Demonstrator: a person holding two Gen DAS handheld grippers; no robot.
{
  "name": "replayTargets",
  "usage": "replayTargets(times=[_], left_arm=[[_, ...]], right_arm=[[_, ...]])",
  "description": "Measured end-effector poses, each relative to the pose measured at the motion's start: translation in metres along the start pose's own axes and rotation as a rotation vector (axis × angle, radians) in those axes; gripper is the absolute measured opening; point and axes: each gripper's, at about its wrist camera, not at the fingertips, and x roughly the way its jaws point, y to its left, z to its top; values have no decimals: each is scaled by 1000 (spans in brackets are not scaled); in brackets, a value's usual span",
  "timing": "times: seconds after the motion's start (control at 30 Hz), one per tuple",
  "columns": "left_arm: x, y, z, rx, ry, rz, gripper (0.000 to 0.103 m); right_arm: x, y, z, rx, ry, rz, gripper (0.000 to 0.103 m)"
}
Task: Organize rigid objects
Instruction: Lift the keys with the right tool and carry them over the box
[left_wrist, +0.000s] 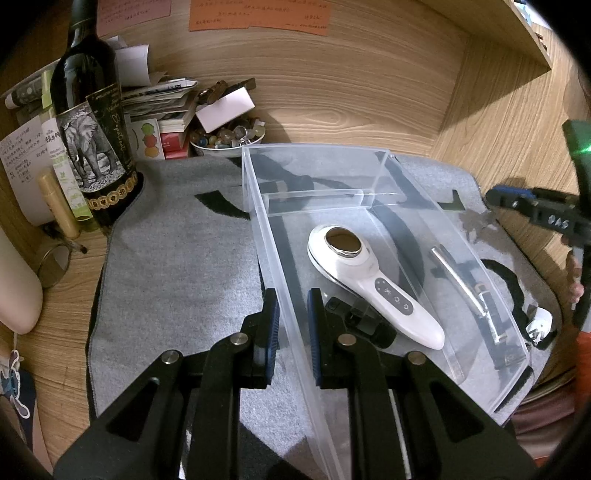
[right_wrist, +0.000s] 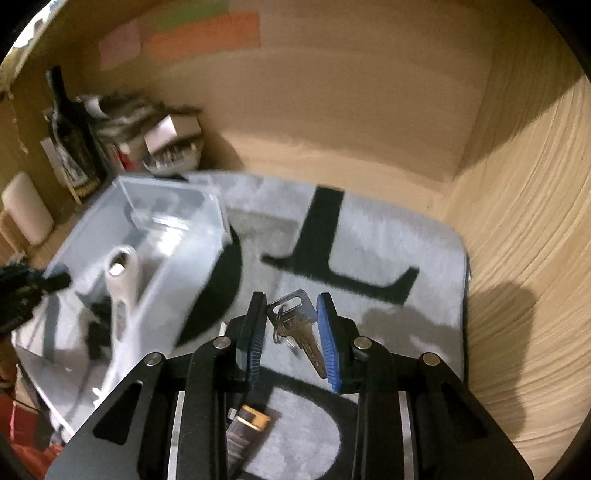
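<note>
A clear plastic bin (left_wrist: 258, 229) sits on a grey mat (left_wrist: 177, 266). Inside it lie a white handheld device (left_wrist: 373, 291), a small black object (left_wrist: 365, 321) and a silver razor-like tool (left_wrist: 465, 291). My left gripper (left_wrist: 293, 317) straddles the bin's left wall, one finger on each side, jaws close around it. My right gripper (right_wrist: 291, 325) shows in the left wrist view (left_wrist: 517, 203) at the far right. Its jaws stand either side of a bunch of silver keys (right_wrist: 295, 325), lifted off the mat. The bin (right_wrist: 177, 258) is blurred at left.
A wine bottle (left_wrist: 92, 129), papers and a bowl of stones (left_wrist: 229, 140) crowd the back left. Wooden walls (left_wrist: 498, 122) enclose the desk at back and right. A battery (right_wrist: 247, 424) lies on the mat under my right gripper. A white plug (left_wrist: 539, 325) lies right of the bin.
</note>
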Motion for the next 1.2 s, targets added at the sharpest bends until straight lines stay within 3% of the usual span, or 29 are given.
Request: replayTargets(times=[0.37, 0.63, 0.9, 1.2], left_arm=[[0, -1, 0, -7, 1, 3, 13], [0, -1, 0, -7, 1, 3, 13], [0, -2, 0, -6, 2, 3, 13], [0, -2, 0, -7, 1, 3, 13]], right_arm=[[-43, 41, 28, -57, -157, 77, 25], [-55, 74, 34, -109, -207, 142, 25], [-36, 97, 35, -129, -172, 202, 25], [10, 113, 26, -136, -50, 223, 25]])
